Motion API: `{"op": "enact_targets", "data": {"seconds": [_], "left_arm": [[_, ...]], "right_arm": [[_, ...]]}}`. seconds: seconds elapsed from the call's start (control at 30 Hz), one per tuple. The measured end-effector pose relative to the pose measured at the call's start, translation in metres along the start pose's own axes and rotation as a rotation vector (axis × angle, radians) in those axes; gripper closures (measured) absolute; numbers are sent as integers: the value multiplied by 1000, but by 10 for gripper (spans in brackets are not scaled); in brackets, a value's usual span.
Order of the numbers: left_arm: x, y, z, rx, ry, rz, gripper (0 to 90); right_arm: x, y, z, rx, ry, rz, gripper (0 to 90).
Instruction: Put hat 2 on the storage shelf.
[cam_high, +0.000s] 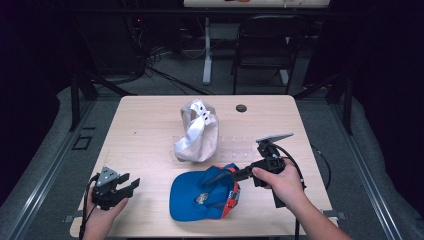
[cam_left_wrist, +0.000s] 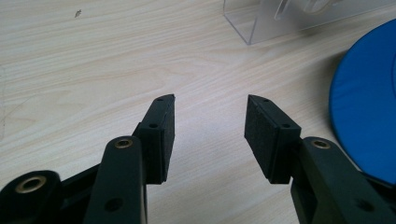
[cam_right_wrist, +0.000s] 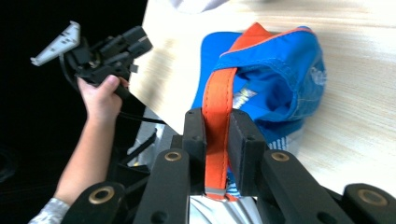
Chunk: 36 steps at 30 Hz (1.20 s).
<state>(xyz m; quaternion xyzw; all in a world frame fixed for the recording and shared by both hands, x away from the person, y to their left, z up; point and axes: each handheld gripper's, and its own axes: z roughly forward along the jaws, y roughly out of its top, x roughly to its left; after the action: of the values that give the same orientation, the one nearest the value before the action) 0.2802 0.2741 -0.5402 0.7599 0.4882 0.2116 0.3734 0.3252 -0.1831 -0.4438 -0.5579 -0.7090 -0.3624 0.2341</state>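
Right gripper (cam_right_wrist: 216, 135): nearest of all in its own view, clenched on the orange strap (cam_right_wrist: 218, 107) of the blue cap, the strap pinched flat between the two pads.
Blue cap (cam_high: 200, 195): on the near middle of the desk (cam_high: 150, 130), its back edge lifted by the strap where the right gripper (cam_high: 220, 176) holds it, brim toward the person's left.
Inside of cap: the hollow faces the right gripper; I see only blue lining and a pale label in it.
Left gripper (cam_high: 131, 185): released, jaws apart with nothing between them, low over the near left corner of the desk; bare wood lies between the pads (cam_left_wrist: 166, 135).
White cap (cam_high: 197, 132): crumpled, beyond the blue one, close to it.
Clear plastic stand (cam_left_wrist: 280, 18): on the desk past the left gripper, just beside the blue brim (cam_left_wrist: 369, 107).
Dark round cap (cam_high: 241, 107): set in the desk near the far edge.
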Motion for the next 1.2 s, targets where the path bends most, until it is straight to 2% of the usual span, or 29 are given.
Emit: {"op": "enact_targets", "data": {"seconds": [0.13, 0.33, 0.47, 0.63, 0.73, 0.9, 1.1, 1.2], "left_arm": [[-1, 1, 0, 12, -2, 7, 534], [0, 0, 1, 4, -7, -1, 536], [0, 1, 0, 12, -19, -4, 543], [-1, 1, 1, 9, -28, -6, 546], [-1, 1, 1, 11, -26, -7, 546], [-1, 3, 2, -2, -30, -12, 541], [-2, 7, 6, 4, -42, -4, 536], [-3, 9, 9, -8, -47, -2, 533]], "right_arm": [[0, 2, -3, -2, 47, 16, 782], [6, 11, -12, -11, 174, 46, 783], [12, 17, -16, -33, 224, 52, 783], [20, 23, -24, -41, 311, 87, 783], [25, 26, -30, -59, 330, 92, 783], [29, 28, -43, -72, 331, 84, 783], [31, 30, -61, -107, 297, 92, 783], [31, 32, -70, -132, 279, 103, 783]]}}
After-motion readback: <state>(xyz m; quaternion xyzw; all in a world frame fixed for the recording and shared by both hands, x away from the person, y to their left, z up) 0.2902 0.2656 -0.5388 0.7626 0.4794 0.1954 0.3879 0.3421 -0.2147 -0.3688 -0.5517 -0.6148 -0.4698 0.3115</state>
